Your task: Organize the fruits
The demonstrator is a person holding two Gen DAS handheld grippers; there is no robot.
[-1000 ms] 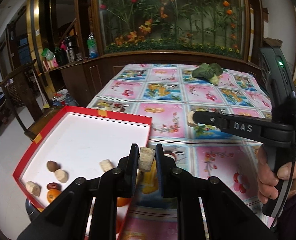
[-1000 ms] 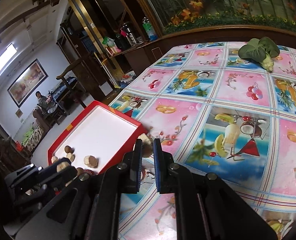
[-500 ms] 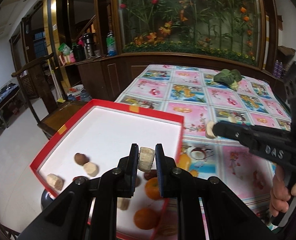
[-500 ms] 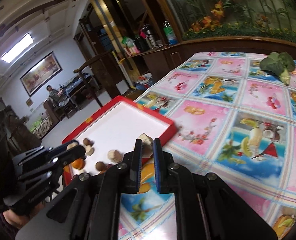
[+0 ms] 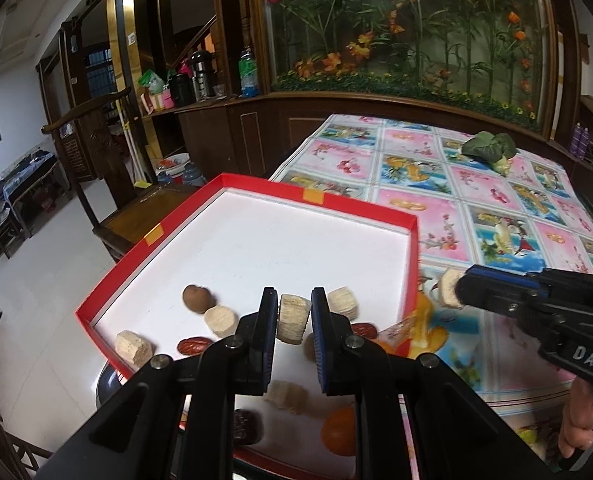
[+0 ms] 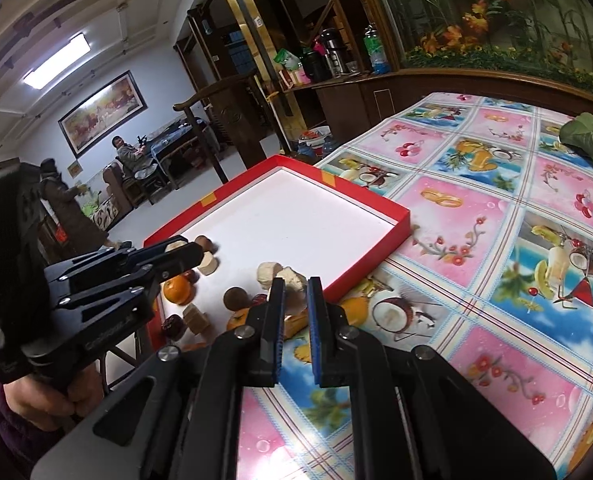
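Pale, fibrous cane chunk (image 5: 293, 318) sits pinched between the two pads of the left gripper (image 5: 293, 316), held upright above the near part of the red tray (image 5: 320, 198). Below and around that claw, on the tray's white floor, lie more pieces: a second tan chunk (image 5: 342, 302) just right of the right pad, a round beige slice (image 5: 220, 321) and a brown longan (image 5: 198, 299) to the left, a red date (image 5: 192, 346) nearer the claw, and a cube-like tan piece (image 5: 133, 347) at the tray's left corner. An orange (image 5: 338, 432) shows under the right finger, partly hidden.

From its own camera the right gripper (image 6: 295, 294) is clamped on a cream lump (image 6: 292, 280), poised over the tray's near right wall where tray meets tablecloth (image 6: 508, 216). Just beyond its tips a similar cream piece (image 6: 267, 271) lies on the tray floor, and a brown nut-like ball (image 6: 235, 298) lies to the left. Further left, the left gripper's black body crosses the view, with an orange (image 6: 177, 289) under it.

Well beyond both claws, at the far side of the fruit-print cloth, rests a leafy green vegetable (image 5: 490, 148). A wooden chair (image 5: 108, 168) stands off past the tray's left side.
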